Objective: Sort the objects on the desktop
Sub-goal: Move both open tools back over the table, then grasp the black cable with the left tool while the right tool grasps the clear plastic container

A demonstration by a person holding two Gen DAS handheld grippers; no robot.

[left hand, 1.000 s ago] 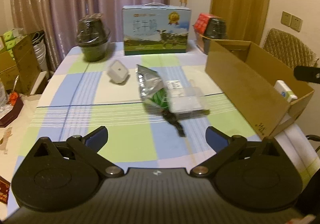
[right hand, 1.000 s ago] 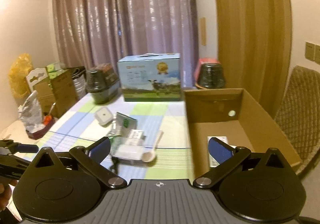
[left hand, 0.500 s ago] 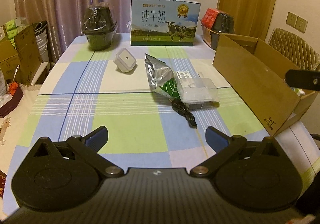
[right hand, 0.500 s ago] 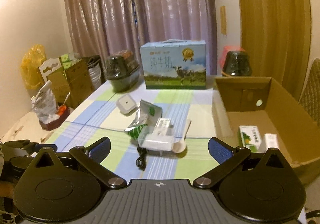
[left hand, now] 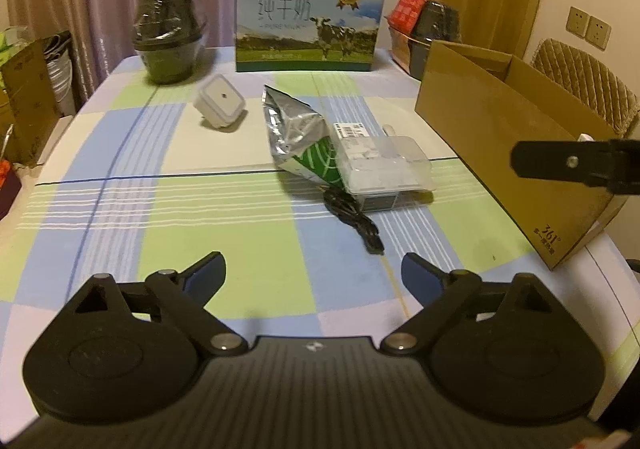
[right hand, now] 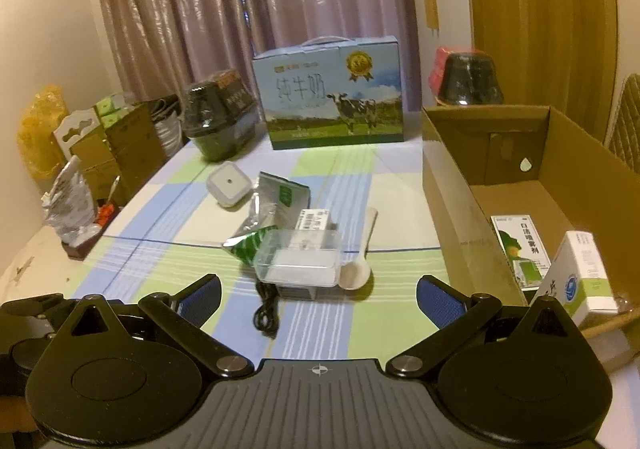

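Your left gripper [left hand: 313,273] and right gripper [right hand: 318,295] gape wide, empty — the clear container [right hand: 301,257] hides the spoon's [right hand: 359,262] handle and the cable's [right hand: 267,308] far end.

A blue milk carton case [left hand: 310,19] printed with a cow stands upright at the 12 o'clock edge of the checked tablecloth [left hand: 224,249], and a dark wrapped pot-shaped item [left hand: 170,37] stands near it at 11 o'clock. At 1 o'clock, off the table's far corner, a second dark wrapped item [right hand: 468,79] sits in front of a red box [left hand: 410,7]. Stacked cardboard cartons [right hand: 120,141] stand at 9 o'clock beside the table, pleated curtains [right hand: 256,9] hang behind it at 12 o'clock, and a quilted chair back [left hand: 584,89] with wall sockets [left hand: 588,27] above it is at 2 o'clock.
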